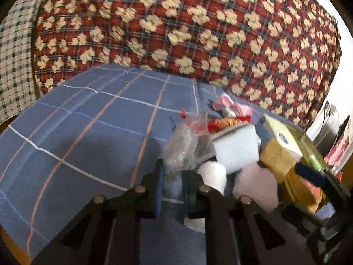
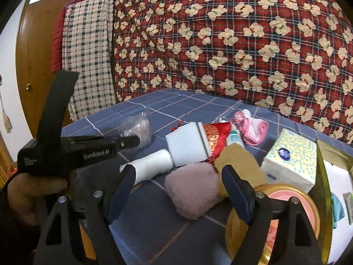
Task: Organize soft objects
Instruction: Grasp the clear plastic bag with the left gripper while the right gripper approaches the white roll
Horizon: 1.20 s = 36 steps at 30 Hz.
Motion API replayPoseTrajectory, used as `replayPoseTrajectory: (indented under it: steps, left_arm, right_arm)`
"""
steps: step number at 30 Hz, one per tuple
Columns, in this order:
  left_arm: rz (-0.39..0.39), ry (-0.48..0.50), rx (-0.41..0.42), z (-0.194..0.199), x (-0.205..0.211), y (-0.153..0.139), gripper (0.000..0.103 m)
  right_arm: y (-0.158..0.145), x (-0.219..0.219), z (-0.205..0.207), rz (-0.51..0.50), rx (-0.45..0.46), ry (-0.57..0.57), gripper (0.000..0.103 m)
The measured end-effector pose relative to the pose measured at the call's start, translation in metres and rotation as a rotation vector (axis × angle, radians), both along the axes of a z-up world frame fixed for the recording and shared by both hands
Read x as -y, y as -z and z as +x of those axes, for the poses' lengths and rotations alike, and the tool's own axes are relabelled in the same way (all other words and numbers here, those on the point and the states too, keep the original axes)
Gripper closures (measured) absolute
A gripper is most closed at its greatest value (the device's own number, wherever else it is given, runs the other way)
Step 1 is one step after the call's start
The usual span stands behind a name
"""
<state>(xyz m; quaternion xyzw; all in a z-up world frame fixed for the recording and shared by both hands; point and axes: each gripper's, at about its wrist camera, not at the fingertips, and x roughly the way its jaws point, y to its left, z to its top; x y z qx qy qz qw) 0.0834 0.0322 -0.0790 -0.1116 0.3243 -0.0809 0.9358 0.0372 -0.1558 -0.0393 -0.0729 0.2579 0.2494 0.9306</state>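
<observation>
Blue checked bedsheet (image 2: pixel 154 231) — right tongs (image 2: pixel 178 190) spread over pink puff (image 2: pixel 189 194).

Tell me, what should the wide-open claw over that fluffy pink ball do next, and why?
Probably lower and close. The right gripper is open with its fingers either side of the pink pompom, which lies loose on the blue bedsheet. It looks the nearest soft thing, and nothing is held yet.

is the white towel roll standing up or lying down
Lying down. The white roll rests on its side on the blue sheet, its long axis running along the bed beside the pink puff.
</observation>
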Motion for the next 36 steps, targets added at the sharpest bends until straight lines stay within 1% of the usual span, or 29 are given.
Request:
replayPoseTrajectory:
  steps: [1, 3, 6, 7, 9, 12, 16, 18, 19, 20, 22, 23, 24, 25, 28, 29, 30, 31, 33, 36]
  left_arm:
    - [-0.007, -0.014, 0.014, -0.002, -0.005, -0.002, 0.09]
    - [0.018, -0.059, 0.036, -0.004, -0.01, -0.006, 0.09]
    - [0.011, -0.102, 0.034, -0.002, -0.021, -0.003, 0.09]
    - [0.023, -0.129, 0.033, -0.003, -0.024, -0.002, 0.09]
    - [0.02, -0.153, 0.036, -0.003, -0.029, 0.0, 0.09]
    - [0.008, -0.176, 0.024, -0.001, -0.036, 0.004, 0.09]
    - [0.001, -0.211, 0.028, -0.002, -0.043, 0.008, 0.09]
    - [-0.016, -0.226, 0.029, -0.003, -0.047, 0.01, 0.09]
    - [-0.022, -0.234, 0.04, -0.005, -0.048, 0.01, 0.09]
    - [-0.016, -0.238, 0.044, -0.005, -0.048, 0.009, 0.09]
    - [-0.019, -0.244, 0.05, -0.006, -0.048, 0.009, 0.09]
    - [-0.017, -0.244, 0.054, -0.007, -0.048, 0.009, 0.09]
    - [-0.007, -0.238, 0.057, -0.007, -0.046, 0.008, 0.09]
    - [-0.003, -0.235, 0.06, -0.007, -0.046, 0.008, 0.09]
    - [-0.002, -0.237, 0.072, -0.008, -0.045, 0.007, 0.09]
    - [-0.002, -0.236, 0.077, -0.009, -0.045, 0.007, 0.09]
    - [-0.002, -0.237, 0.081, -0.009, -0.045, 0.007, 0.09]
    - [-0.003, -0.236, 0.081, -0.009, -0.045, 0.007, 0.09]
    - [0.0, -0.236, 0.082, -0.009, -0.045, 0.007, 0.09]
    - [0.023, -0.233, 0.088, -0.01, -0.041, 0.005, 0.09]
  right_arm:
    - [0.0, -0.004, 0.001, 0.001, -0.004, -0.008, 0.021]
    - [0.0, -0.014, 0.003, 0.002, -0.011, -0.03, 0.021]
    - [0.004, -0.032, 0.01, -0.026, -0.025, -0.053, 0.021]
    - [0.007, -0.039, 0.013, -0.041, -0.034, -0.057, 0.021]
    - [0.012, -0.05, 0.021, -0.072, -0.058, -0.059, 0.021]
    - [0.017, -0.06, 0.035, -0.084, -0.108, -0.063, 0.021]
    - [0.025, -0.071, 0.048, -0.117, -0.157, -0.052, 0.021]
    - [0.033, -0.079, 0.055, -0.145, -0.198, -0.051, 0.022]
    - [0.037, -0.081, 0.059, -0.145, -0.23, -0.053, 0.023]
    - [0.04, -0.081, 0.063, -0.124, -0.264, -0.061, 0.026]
    - [0.041, -0.08, 0.067, -0.111, -0.282, -0.059, 0.027]
    - [0.042, -0.08, 0.067, -0.113, -0.289, -0.065, 0.031]
    - [0.042, -0.081, 0.067, -0.113, -0.292, -0.072, 0.039]
    - [0.042, -0.081, 0.067, -0.11, -0.296, -0.079, 0.039]
    - [0.041, -0.079, 0.066, -0.09, -0.299, -0.089, 0.043]
    - [0.04, -0.079, 0.067, -0.08, -0.3, -0.091, 0.046]
    - [0.04, -0.077, 0.067, -0.068, -0.298, -0.088, 0.051]
    - [0.038, -0.076, 0.066, -0.055, -0.291, -0.085, 0.054]
    - [0.037, -0.077, 0.063, -0.044, -0.275, -0.086, 0.054]
    - [0.035, -0.08, 0.057, -0.061, -0.247, -0.088, 0.054]
